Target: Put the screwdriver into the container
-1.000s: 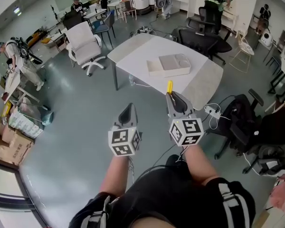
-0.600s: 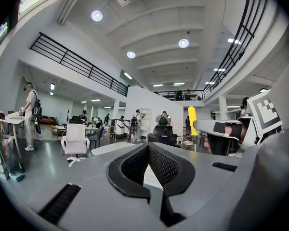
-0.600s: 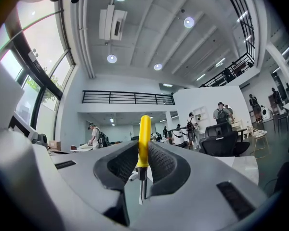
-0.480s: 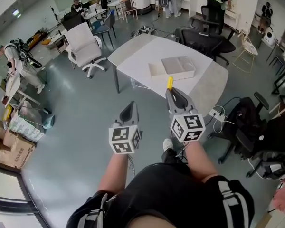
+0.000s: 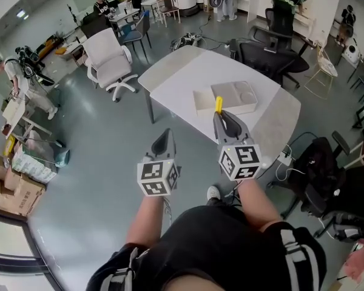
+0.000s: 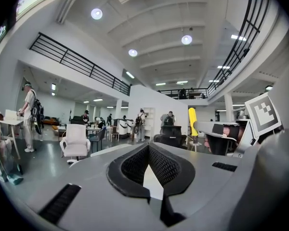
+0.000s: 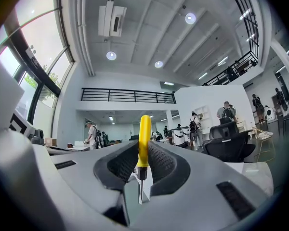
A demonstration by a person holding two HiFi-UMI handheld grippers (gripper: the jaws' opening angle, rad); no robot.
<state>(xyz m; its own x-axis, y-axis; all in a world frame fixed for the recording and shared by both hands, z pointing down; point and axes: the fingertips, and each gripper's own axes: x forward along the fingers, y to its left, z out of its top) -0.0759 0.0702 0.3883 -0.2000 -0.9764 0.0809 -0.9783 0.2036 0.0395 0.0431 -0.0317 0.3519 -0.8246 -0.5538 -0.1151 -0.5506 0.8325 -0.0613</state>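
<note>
R gripper [image 5: 221, 117] is clamped on the screwdriver [image 5: 218, 104]: yellow handle up, blade down, long axis upright and across the jaws. Container [image 5: 233, 97] sits on the table [image 5: 170, 77], straight ahead of R gripper and a touch to its right in head view. The handle top overlaps its near edge there; the real gap can't be told. L gripper [image 5: 164, 139] has jaws together w/ nothing in them, beside R but farther from container. So only 1 hand matters: R is nearer and prob. must go fwd over the container before letting go.
</note>
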